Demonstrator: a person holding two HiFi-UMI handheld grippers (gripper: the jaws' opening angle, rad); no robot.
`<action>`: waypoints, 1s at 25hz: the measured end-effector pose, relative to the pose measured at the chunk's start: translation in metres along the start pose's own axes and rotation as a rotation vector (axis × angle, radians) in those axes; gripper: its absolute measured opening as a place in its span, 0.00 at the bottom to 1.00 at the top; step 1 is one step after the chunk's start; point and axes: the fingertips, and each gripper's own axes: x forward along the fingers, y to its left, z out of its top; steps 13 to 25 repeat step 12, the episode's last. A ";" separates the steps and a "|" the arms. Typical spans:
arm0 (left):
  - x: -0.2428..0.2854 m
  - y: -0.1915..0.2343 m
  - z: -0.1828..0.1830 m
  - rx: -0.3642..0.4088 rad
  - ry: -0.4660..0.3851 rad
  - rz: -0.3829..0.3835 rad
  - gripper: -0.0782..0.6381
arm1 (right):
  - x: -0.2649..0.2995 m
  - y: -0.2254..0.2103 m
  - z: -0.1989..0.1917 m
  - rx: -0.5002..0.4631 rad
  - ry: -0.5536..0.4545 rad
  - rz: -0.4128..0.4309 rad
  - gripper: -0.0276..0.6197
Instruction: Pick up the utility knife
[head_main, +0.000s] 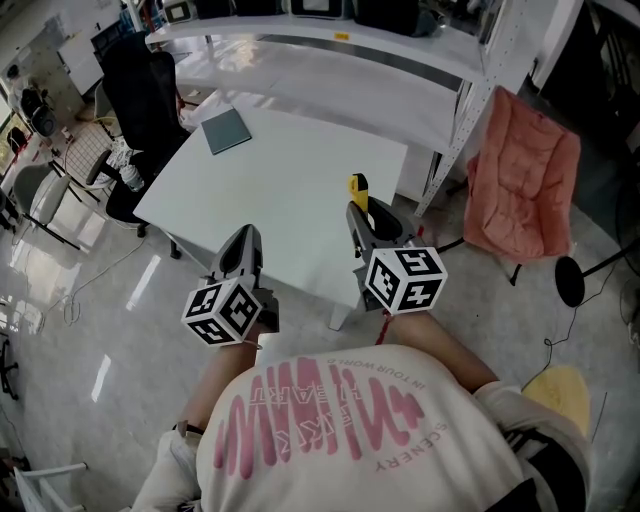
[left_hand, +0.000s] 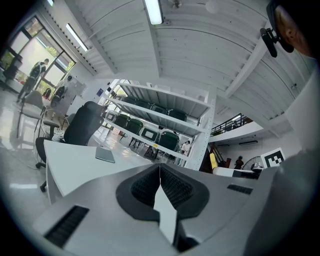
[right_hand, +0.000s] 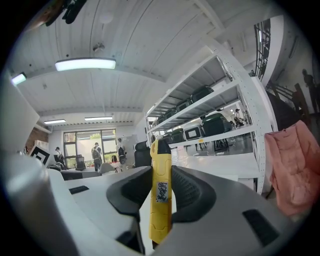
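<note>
- A white table (head_main: 300, 190) stands in front of the person. On its far part lies one flat grey-green pad (head_main: 226, 130), well apart from both grippers.
- A black office chair (head_main: 140, 90) is at the table's left side, and a pink folding chair (head_main: 520, 185) stands at the right, near a white shelf rack (head_main: 330, 60).
- Nothing stands between the grippers and the table top.
- The utility knife (right_hand: 161, 190) has a yellow body, a black end and a small white label with dark print on its side.
- It is gripped by the right gripper (right_hand: 161, 170): both ribbed pads press on its sides, and the black end sticks out past the fingertips.
- In the head view the knife's yellow end (head_main: 358, 185) shows over the near edge of the table, ahead of the right gripper (head_main: 358, 215).
- The left gripper (left_hand: 160, 167) has its jaws closed together with nothing between them. It is held beside the table's near corner (head_main: 243, 250).
- The rack's shelves carry dark cases (right_hand: 215, 122). I cannot tell what is inside them.
</note>
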 end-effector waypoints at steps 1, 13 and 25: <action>0.000 0.000 0.000 0.000 0.001 0.001 0.14 | 0.001 0.000 0.000 -0.003 0.003 0.000 0.25; -0.005 0.001 -0.001 -0.002 0.007 0.008 0.14 | 0.000 0.000 -0.003 -0.025 0.023 -0.004 0.24; -0.005 0.001 -0.001 -0.002 0.007 0.008 0.14 | 0.000 0.000 -0.003 -0.025 0.023 -0.004 0.24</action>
